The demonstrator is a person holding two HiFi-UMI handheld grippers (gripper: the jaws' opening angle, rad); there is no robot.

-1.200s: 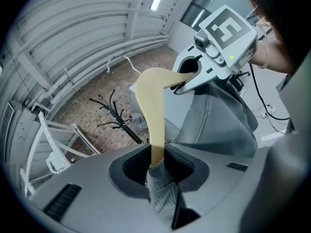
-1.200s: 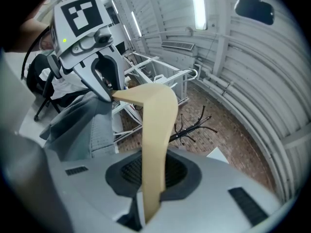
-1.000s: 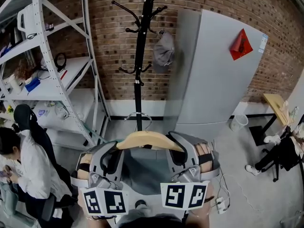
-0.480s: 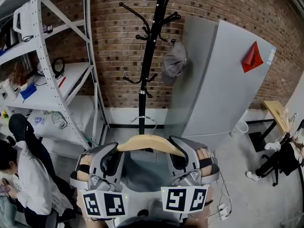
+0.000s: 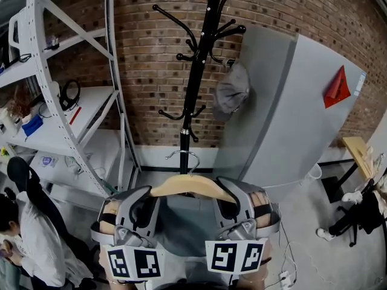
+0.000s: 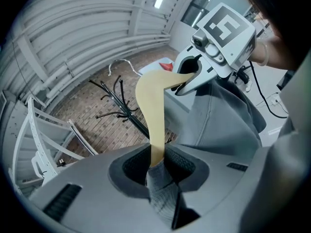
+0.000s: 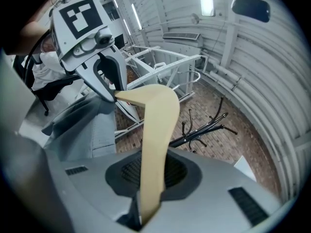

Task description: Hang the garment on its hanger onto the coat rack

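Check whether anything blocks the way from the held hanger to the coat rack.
Nothing visible does: the hanger faces the coat rack across open space. A grey cap occupies one hook; the other hooks look free.

2 hand-held grippers, left gripper (image 5: pixel 140 205) and right gripper (image 5: pixel 233 203), smooth light-grey moulded shells, curved jaws lined with black ribbed pads (image 6: pixel 183 163), each carrying a white cube (image 5: pixel 133 263) with black square markers, black straps (image 5: pixel 261 202) behind the shells
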